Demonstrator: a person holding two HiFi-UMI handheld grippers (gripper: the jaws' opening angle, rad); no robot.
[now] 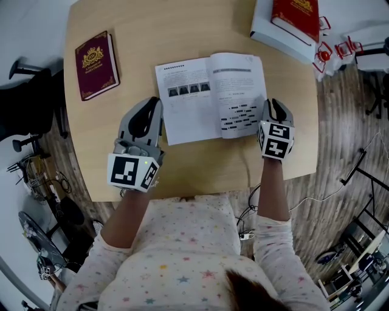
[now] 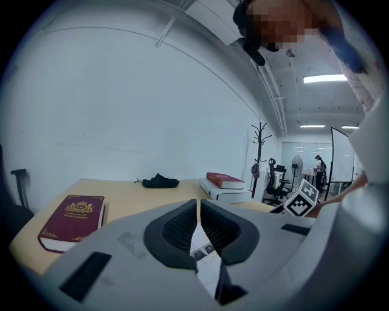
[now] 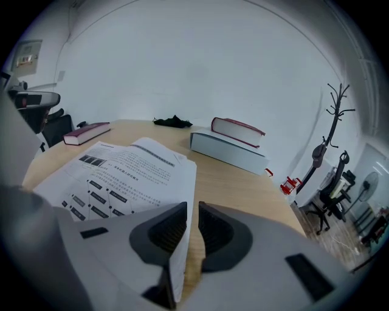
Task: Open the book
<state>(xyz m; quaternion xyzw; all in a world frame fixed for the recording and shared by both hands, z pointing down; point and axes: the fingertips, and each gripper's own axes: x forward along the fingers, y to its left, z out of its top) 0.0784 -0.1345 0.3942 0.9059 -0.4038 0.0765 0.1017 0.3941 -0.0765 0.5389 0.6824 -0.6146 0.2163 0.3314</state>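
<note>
A thin white book lies open and flat on the wooden table, printed pages facing up. My left gripper sits at the book's lower left edge. In the left gripper view its jaws are shut, with a strip of the printed page pinched between them. My right gripper sits at the book's lower right edge. In the right gripper view it is shut on the edge of the right-hand pages, which spread away to the left.
A maroon hardback lies at the table's far left. A red book rests on a white box at the far right corner. A small black object sits at the far edge. A coat rack stands beyond.
</note>
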